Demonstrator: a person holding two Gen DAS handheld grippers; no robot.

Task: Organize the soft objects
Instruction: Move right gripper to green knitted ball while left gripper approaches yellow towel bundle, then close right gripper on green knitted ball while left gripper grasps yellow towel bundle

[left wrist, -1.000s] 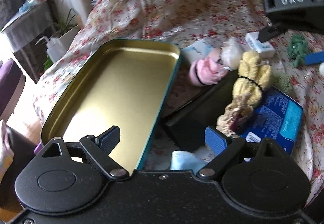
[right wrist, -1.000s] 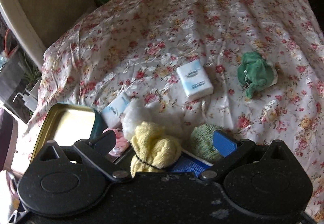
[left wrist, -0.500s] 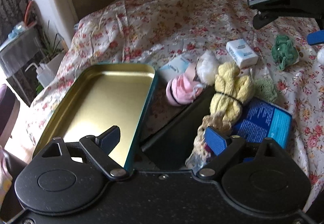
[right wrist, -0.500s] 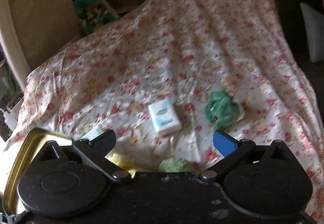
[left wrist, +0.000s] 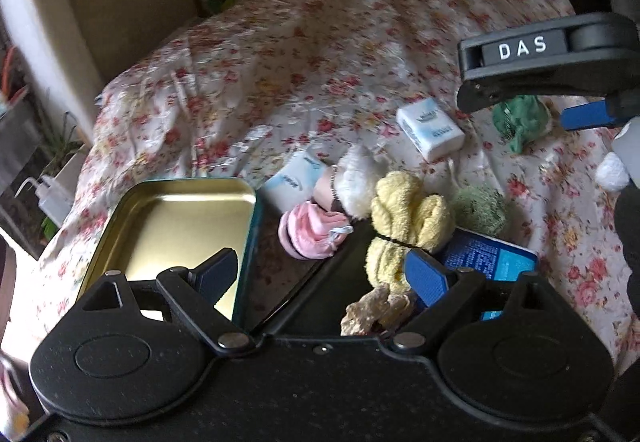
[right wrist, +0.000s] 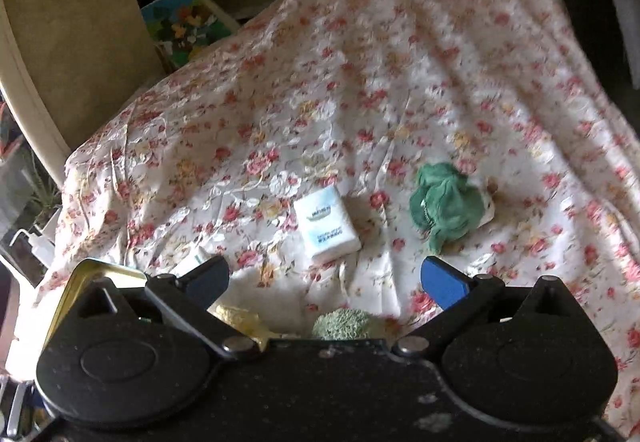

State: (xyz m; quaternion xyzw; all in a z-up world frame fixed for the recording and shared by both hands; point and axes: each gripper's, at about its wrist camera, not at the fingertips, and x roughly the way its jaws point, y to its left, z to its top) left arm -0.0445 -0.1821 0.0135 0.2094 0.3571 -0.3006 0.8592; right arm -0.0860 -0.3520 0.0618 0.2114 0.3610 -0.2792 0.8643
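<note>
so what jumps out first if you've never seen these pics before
The flowered sheet fills both views. On it, in the left wrist view, an open gold-lined tin lies at the left, with a yellow terry bundle and a pink cloth heaped just to its right. Farther off, a white tissue pack and a crumpled green cloth lie apart from that heap, ahead of the open right gripper.

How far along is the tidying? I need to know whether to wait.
Barely started, it seems. Done: the gold tin lies open, nothing visible inside. In hand: nothing; the left gripper and right gripper are both open. Left: the yellow bundle, pink bundle and white fluffy piece are piled beside the tin, and the green cloth and tissue pack lie loose on the floral sheet.
</note>
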